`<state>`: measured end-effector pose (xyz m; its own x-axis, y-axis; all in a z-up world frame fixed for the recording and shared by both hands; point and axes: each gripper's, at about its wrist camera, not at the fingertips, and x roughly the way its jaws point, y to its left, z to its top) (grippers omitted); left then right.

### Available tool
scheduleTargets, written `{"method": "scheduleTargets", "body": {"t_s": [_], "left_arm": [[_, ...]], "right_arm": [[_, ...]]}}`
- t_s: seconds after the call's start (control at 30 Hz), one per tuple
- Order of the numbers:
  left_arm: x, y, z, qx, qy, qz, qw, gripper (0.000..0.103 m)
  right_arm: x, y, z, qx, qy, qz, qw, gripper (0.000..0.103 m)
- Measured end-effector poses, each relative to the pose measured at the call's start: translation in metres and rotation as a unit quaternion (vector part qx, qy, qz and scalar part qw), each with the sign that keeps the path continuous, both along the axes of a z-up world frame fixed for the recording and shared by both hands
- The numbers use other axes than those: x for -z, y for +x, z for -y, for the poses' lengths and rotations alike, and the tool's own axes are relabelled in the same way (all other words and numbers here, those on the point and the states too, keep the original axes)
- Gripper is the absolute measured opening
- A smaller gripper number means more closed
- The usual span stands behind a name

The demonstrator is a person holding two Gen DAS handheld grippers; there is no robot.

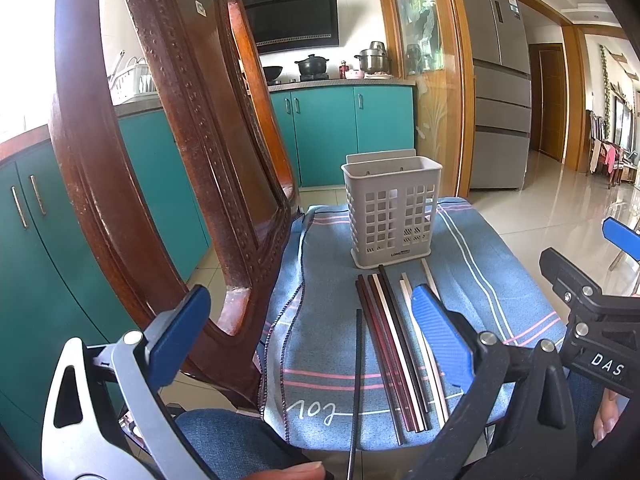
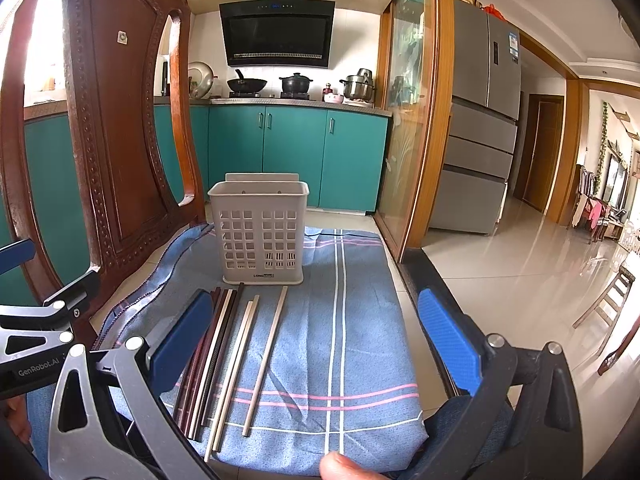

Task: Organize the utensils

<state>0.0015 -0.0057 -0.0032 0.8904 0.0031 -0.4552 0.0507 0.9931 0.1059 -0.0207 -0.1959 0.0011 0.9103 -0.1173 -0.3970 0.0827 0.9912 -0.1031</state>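
Both our left gripper [image 1: 310, 342] and right gripper [image 2: 316, 350] hang spread wide, holding nothing, above the chopsticks [image 2: 224, 360] lying on the blue cloth [image 2: 340, 320] before the white utensil basket [image 2: 260, 232].

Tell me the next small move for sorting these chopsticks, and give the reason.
Probably lower the right gripper onto the lone pale chopstick and close on it. Both grippers are open and hold nothing, all the chopsticks lie flat on the blue cloth, and the grey holder stands upright beyond their tips. That chopstick lies apart from the rest, between the right fingers.
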Motion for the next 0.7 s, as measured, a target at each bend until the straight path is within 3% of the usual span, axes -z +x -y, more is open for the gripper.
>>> {"method": "scheduleTargets", "body": {"t_s": [0.7], "left_arm": [[-0.0004, 0.0026, -0.0003, 0.000, -0.001, 0.000, 1.0000, 0.100]], "right_arm": [[-0.0015, 0.0007, 0.0023, -0.001, 0.002, 0.003, 1.000, 0.100]]}}
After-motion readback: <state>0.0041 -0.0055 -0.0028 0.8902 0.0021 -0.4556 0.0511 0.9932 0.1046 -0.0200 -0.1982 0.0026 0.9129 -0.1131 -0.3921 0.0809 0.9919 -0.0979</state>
